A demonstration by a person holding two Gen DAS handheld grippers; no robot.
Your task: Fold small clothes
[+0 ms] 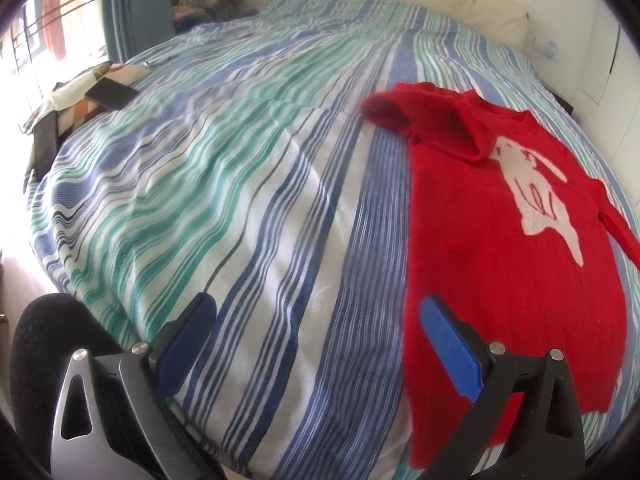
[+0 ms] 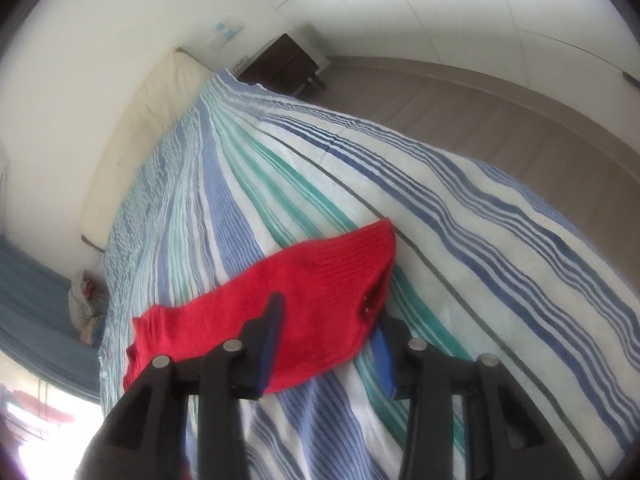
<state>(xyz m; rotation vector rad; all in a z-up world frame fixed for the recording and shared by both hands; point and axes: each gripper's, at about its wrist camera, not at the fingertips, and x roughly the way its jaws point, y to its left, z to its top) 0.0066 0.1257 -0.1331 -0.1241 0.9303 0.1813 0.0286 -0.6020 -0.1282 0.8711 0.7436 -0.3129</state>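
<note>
Early in the fold: red sweater [image 1: 500, 240] spread flat on the striped bed [image 1: 240, 200], rabbit picture up, one sleeve [image 1: 390, 110] bunched near the collar. Left tongs [image 1: 316, 344] wide open, empty, hovering over the sweater's near edge. Right tongs [image 2: 328, 336] slightly parted over the other sleeve [image 2: 312, 280], no cloth pinched between the pads. Next, probably: pinching that sleeve and carrying it across the body.

Bright daylight, blown-out window glare [image 1: 24, 40] at left edge of left wrist view, strong fisheye bending with dark corner vignette, soft blur throughout right wrist view, faint shadows on bed [image 1: 260, 200]
</note>
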